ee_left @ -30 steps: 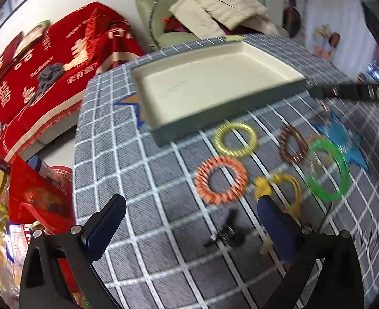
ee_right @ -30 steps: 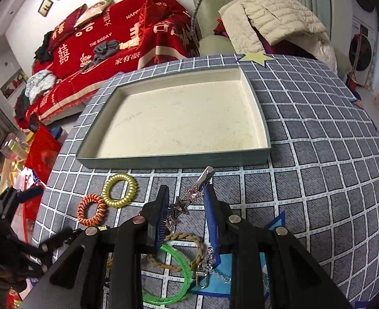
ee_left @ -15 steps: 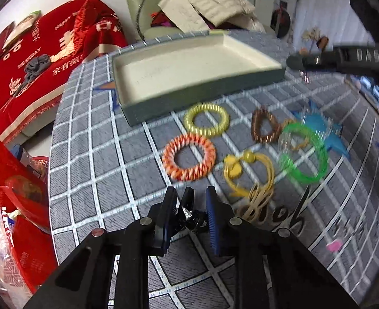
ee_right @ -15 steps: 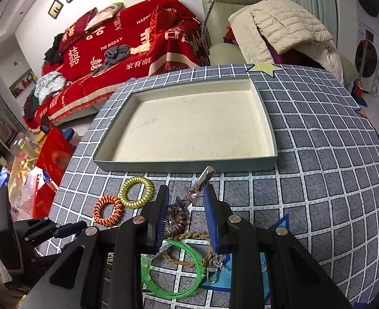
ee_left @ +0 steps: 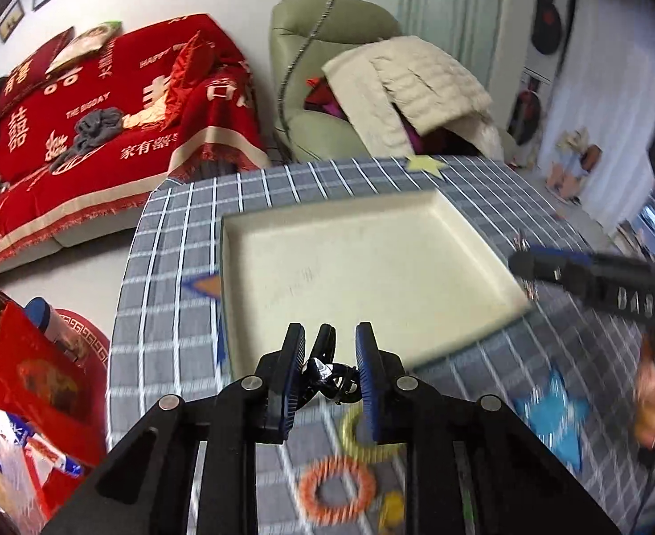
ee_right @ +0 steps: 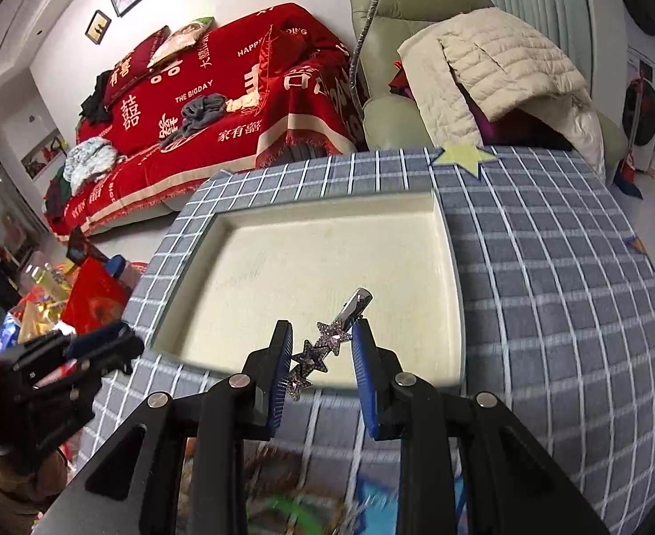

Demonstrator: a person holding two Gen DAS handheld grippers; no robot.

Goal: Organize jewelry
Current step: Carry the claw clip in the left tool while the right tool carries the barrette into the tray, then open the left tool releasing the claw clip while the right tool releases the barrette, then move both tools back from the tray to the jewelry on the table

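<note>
My left gripper [ee_left: 329,368] is shut on a small black hair clip [ee_left: 327,368] and hangs over the near edge of the cream tray [ee_left: 350,267]. Below it on the checked cloth lie a yellow coil ring [ee_left: 350,434] and an orange coil ring [ee_left: 336,488], both blurred. My right gripper [ee_right: 321,356] is shut on a star-studded silver hair clip [ee_right: 327,341], held slantwise above the near rim of the same tray [ee_right: 305,267]. Each gripper shows in the other's view: the right one [ee_left: 523,263] at the tray's right corner, the left one [ee_right: 118,343] at its left corner.
The round table [ee_right: 550,290] wears a grey checked cloth with star patches, one yellow [ee_right: 463,156] and one blue [ee_left: 550,410]. A green bangle [ee_right: 292,508] lies blurred under the right gripper. A red-covered sofa [ee_left: 82,133] and a green armchair [ee_left: 327,89] stand behind. Bags [ee_left: 38,383] crowd the floor at left.
The left gripper closed on the black hair clip on the cloth and lifted it toward the tray. The right gripper carried the star clip up and forward over the tray's near rim.
</note>
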